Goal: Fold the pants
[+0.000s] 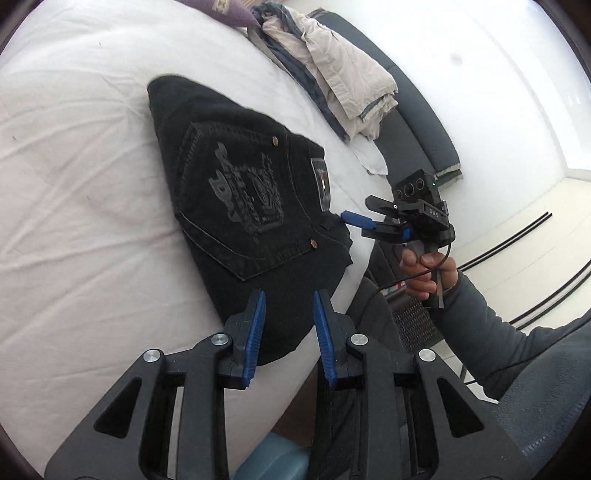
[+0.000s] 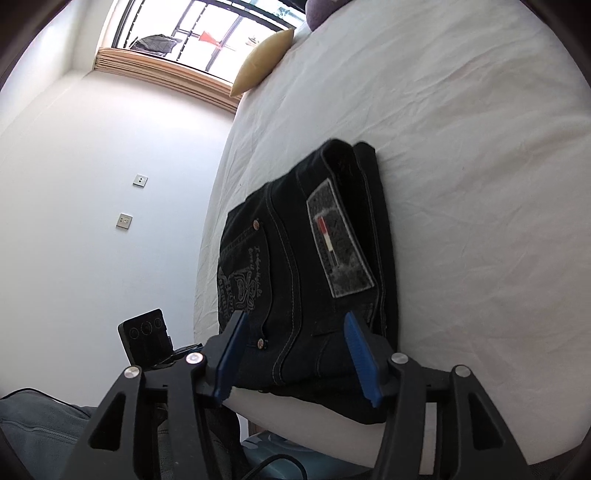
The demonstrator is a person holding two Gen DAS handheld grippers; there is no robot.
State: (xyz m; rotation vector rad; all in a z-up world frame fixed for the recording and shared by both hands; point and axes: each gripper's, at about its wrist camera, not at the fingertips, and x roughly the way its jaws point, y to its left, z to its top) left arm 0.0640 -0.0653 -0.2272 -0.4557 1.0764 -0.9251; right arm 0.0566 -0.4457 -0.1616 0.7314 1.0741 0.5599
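Note:
Black jeans (image 1: 236, 206) lie folded into a compact stack on the white bed (image 1: 74, 184), back pocket and waist patch facing up. My left gripper (image 1: 289, 299) is open, its blue pads just above the near edge of the stack, holding nothing. In the left wrist view my right gripper (image 1: 369, 218) is open at the stack's waist edge. In the right wrist view the right gripper (image 2: 295, 325) is open, its jaws straddling the near end of the jeans (image 2: 314, 258) without gripping them.
A pile of beige and blue clothes (image 1: 332, 74) lies at the bed's far edge beside a dark bench (image 1: 417, 122). A yellow pillow (image 2: 262, 61) lies by the window (image 2: 207, 33). The bed edge (image 2: 207, 258) runs beside a white wall.

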